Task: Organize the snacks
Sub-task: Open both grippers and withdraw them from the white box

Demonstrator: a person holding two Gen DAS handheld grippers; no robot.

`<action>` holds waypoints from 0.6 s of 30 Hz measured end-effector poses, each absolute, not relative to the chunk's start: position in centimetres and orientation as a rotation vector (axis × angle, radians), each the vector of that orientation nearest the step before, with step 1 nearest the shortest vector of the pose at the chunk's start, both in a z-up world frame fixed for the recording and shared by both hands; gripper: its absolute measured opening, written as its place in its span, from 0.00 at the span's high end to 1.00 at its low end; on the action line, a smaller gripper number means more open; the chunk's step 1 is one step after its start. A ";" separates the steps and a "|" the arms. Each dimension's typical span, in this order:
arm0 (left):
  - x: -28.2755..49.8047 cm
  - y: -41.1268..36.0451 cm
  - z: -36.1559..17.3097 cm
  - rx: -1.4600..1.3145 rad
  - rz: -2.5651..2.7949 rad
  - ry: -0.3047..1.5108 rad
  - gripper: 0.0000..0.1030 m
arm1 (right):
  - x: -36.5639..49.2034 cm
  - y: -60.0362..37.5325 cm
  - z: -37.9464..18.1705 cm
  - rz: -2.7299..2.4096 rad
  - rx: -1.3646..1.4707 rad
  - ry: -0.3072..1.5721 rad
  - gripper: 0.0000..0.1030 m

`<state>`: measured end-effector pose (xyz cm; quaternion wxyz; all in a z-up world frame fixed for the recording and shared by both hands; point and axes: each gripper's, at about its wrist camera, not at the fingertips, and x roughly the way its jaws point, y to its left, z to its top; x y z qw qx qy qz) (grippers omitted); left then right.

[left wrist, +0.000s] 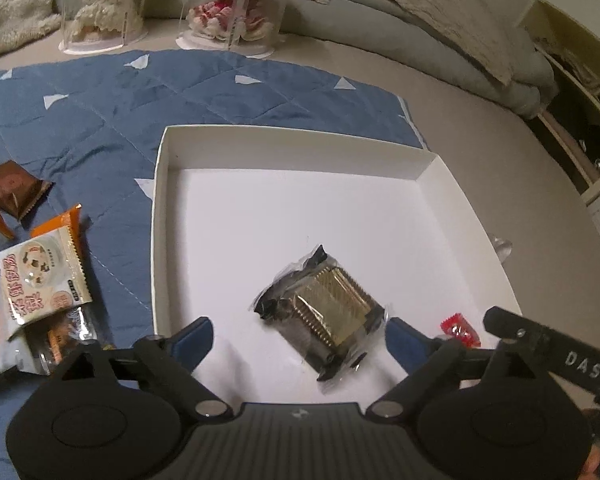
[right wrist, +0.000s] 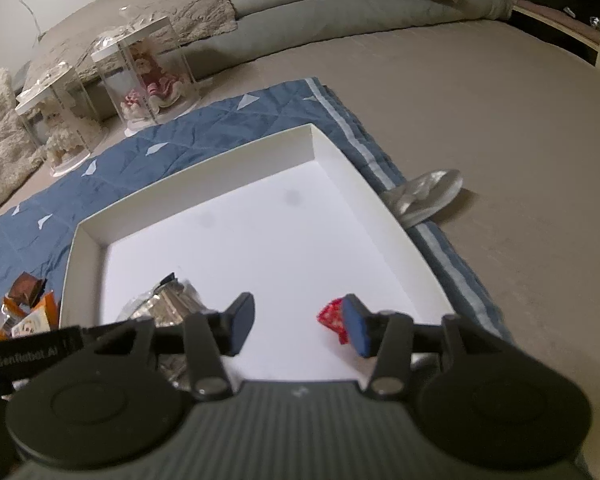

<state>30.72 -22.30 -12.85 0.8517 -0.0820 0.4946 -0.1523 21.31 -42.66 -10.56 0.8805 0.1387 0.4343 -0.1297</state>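
Right gripper [right wrist: 300,326] fingers apart; red candy [right wrist: 332,319] beside right finger.

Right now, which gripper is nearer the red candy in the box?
Right. The right gripper has the red candy against its right finger; the left gripper straddles the clear-wrapped snack beside it.

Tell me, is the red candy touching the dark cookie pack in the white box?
Apart. The left wrist view shows bare white box floor between the dark cookie pack and the red candy.
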 end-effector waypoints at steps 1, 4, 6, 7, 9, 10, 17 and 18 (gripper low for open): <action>30.5 -22.3 -12.7 -0.163 -0.320 1.040 0.04 | 21.0 -42.7 -10.4 -0.273 0.290 0.904 0.40; 29.9 -22.4 -12.3 -0.145 -0.321 1.038 0.01 | 20.2 -42.9 -10.1 -0.279 0.292 0.903 0.32; 29.5 -22.3 -12.0 -0.133 -0.322 1.038 0.00 | 19.8 -42.9 -10.0 -0.289 0.283 0.910 0.24; 29.3 -22.3 -11.9 -0.126 -0.323 1.039 0.00 | 19.7 -42.8 -9.9 -0.293 0.276 0.910 0.20; 29.0 -22.3 -11.7 -0.106 -0.323 1.041 0.00 | 19.2 -42.9 -9.6 -0.296 0.267 0.909 0.16; 28.8 -22.3 -11.6 -0.097 -0.322 1.041 0.00 | 19.0 -42.9 -9.5 -0.297 0.267 0.906 0.13; 27.8 -21.9 -10.8 -0.059 -0.322 1.043 0.00 | 17.4 -43.0 -8.4 -0.313 0.216 0.882 0.00; 27.6 -21.8 -10.7 -0.058 -0.327 1.047 0.00 | 17.2 -43.1 -8.3 -0.302 0.217 0.888 0.00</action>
